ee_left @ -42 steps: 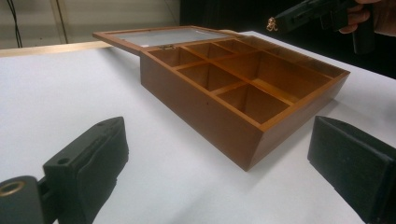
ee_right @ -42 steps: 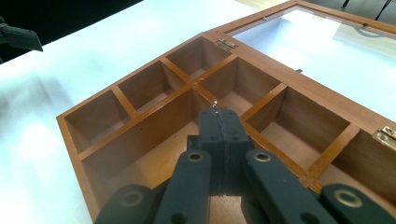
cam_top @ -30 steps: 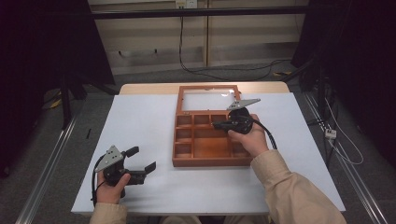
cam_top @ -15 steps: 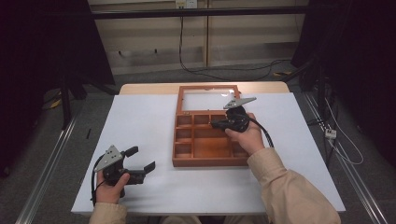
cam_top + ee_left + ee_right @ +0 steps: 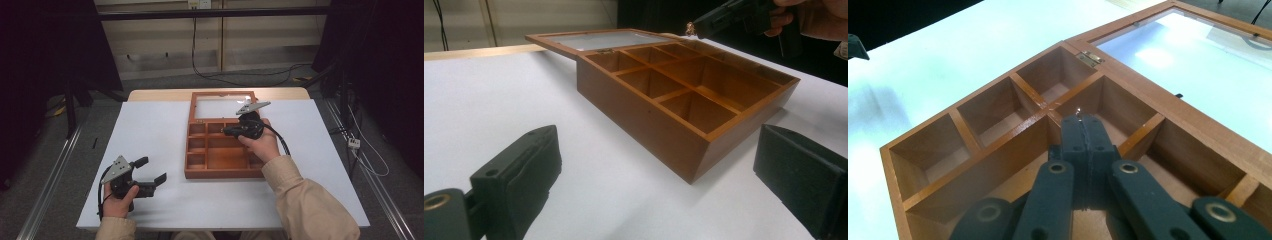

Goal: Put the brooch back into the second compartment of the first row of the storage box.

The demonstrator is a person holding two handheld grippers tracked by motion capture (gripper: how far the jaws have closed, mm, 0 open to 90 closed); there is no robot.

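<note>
Jaws on my right gripper (image 5: 1082,120) are pressed together, and at their very tip I can make out a tiny shiny object (image 5: 1078,110), pale and glinting, too small for me to name. From the left gripper view the same small thing looks golden at the end of the right gripper's jaws. I hold that gripper over the wooden box (image 5: 224,150), above the dividers near the hinged side, not touching the wood as far as I can tell.

My wooden box sits on the white desk (image 5: 150,130), a little right of centre, its glass-paned lid (image 5: 222,105) swung fully open and lying flat behind it toward the far edge. A brass hinge (image 5: 1091,58) joins lid and box. Inside are several compartments, small ones along one side and larger ones beside them; all that I can see look bare.

My left gripper (image 5: 150,175) rests on the desk near the front left corner, well apart from the box, with its jaws spread wide and nothing between them; they point toward the box's near corner.
</note>
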